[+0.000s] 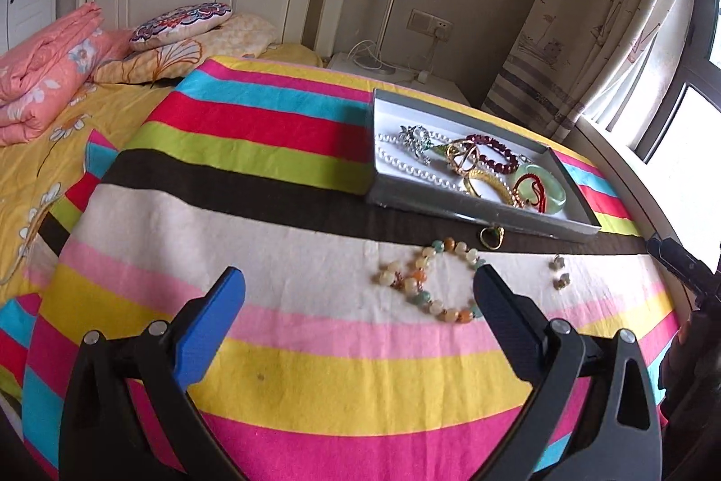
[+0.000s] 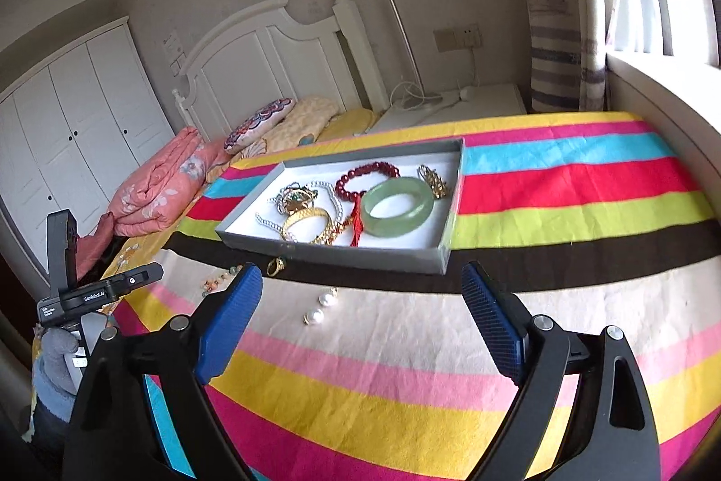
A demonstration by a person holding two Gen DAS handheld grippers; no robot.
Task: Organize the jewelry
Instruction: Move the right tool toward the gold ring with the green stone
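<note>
Both grippers are built of black angular frames with silver round screws; the left gripper [image 1: 360, 291] and right gripper [image 2: 362, 291] are fitted with blue textured pads [image 2: 230, 323]. A grey-blue knitted glove [image 2: 56, 368] is worn at eight o'clock.

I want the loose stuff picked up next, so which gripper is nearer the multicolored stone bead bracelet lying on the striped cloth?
Left. The left gripper has the bead bracelet beside its right finger; the right gripper sits off to the bracelet's right.

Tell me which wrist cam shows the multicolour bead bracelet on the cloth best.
Left wrist: the bead bracelet lies nearly whole on the cream stripe, only its right edge behind the left gripper's finger. Right wrist shows just a few beads beside its own finger.
</note>
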